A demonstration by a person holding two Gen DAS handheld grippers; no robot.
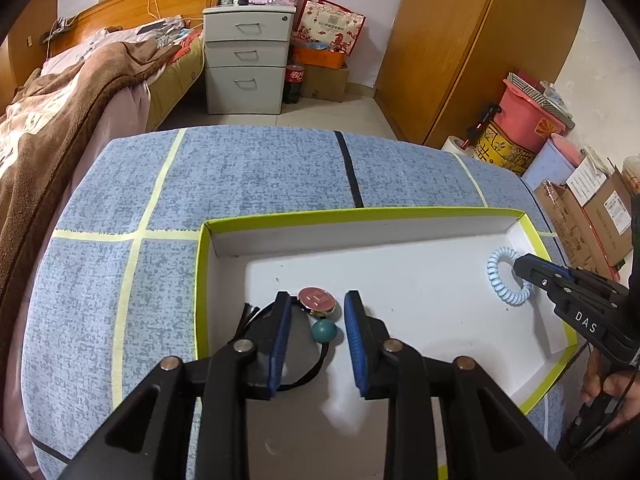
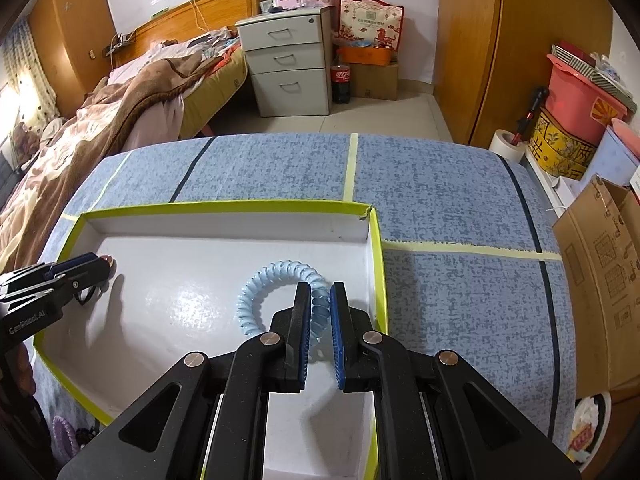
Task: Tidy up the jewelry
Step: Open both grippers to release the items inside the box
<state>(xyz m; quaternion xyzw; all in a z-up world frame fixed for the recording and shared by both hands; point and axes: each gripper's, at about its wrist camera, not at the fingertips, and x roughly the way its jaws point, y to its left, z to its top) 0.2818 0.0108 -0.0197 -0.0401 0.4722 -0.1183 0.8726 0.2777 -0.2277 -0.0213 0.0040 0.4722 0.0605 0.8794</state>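
A white tray with a lime-green rim [image 1: 352,213] [image 2: 224,207] lies on the blue table. In the left wrist view my left gripper [image 1: 316,300] is open over a round pink-topped metal piece [image 1: 316,301], a teal bead [image 1: 323,331] and a black cord [image 1: 308,374] on the tray floor. A light blue spiral hair tie [image 1: 505,280] [image 2: 276,276] lies at the tray's right end. My right gripper [image 2: 320,290] [image 1: 524,268] is shut on the tie's near side, both resting low on the tray floor.
The table has a blue cloth [image 1: 248,168] with yellow and black tape lines. A bed [image 1: 60,92], a grey drawer unit [image 1: 246,60], a wooden wardrobe [image 1: 480,48] and cardboard boxes [image 2: 600,280] stand around. A purple hair tie [image 2: 64,434] lies left of the tray.
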